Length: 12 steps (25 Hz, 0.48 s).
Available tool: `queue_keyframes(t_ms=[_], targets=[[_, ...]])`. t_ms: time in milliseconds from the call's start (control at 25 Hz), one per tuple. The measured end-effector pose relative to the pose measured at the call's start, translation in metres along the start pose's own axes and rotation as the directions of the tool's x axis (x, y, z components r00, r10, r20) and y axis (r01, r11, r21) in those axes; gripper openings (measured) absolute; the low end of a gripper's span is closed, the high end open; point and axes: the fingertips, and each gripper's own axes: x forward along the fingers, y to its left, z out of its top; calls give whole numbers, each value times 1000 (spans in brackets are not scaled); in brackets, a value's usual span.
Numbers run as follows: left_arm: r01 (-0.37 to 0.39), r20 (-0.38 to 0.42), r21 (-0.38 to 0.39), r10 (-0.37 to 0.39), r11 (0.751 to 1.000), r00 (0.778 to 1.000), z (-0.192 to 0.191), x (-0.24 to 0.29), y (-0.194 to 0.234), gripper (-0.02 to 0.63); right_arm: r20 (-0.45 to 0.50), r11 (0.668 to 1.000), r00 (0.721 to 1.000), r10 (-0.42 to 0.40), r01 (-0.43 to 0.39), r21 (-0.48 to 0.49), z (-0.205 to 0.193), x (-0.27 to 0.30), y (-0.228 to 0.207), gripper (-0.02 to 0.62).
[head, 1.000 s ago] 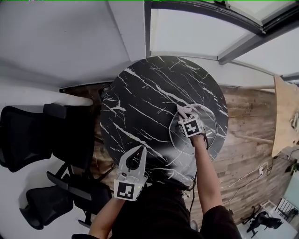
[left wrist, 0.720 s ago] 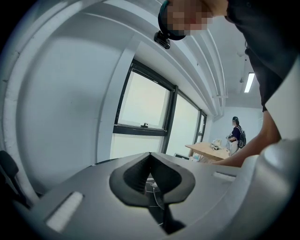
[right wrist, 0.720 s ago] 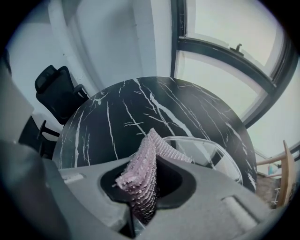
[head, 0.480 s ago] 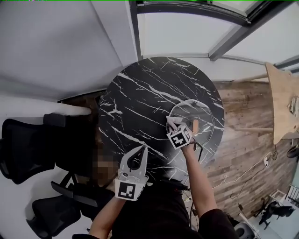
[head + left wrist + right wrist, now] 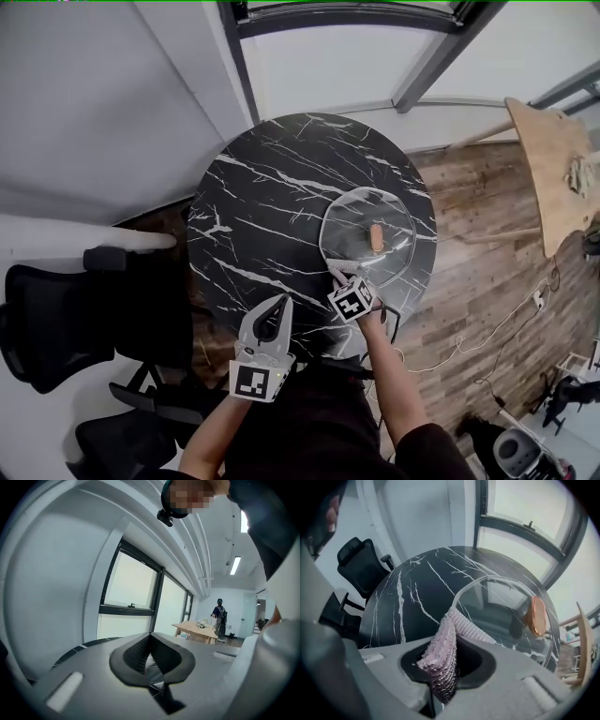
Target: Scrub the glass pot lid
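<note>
Pulled back from over the glass pot lid (image 5: 352, 220), the right gripper (image 5: 340, 273) now sits at the lid's near rim, jaws clamped on a pink scrubbing cloth (image 5: 446, 656). That lid, with 1 brown knob (image 5: 376, 236), lies flat on the black marble table (image 5: 262, 187). Left of the lid and nearer the person, the left gripper (image 5: 283, 302) hovers with its jaws closed together on nothing.

Left tool (image 5: 284, 302), right tool (image 5: 342, 270): pale grey bodies, dark-lined jaws, black-white marker cubes (image 5: 255, 380). Black short-sleeved top (image 5: 319, 431).
</note>
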Motion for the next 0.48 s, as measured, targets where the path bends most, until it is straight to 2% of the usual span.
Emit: queue_keyframes(t_ms=[200, 480], targets=[[43, -2, 7, -43, 999, 999, -2, -2, -18, 3, -22, 998, 1000, -2, 4, 68, -38, -9, -3, 71], [87, -6, 26, -86, 996, 996, 2, 0, -34, 3, -41, 979, 999, -25, 32, 199, -92, -24, -38, 71]])
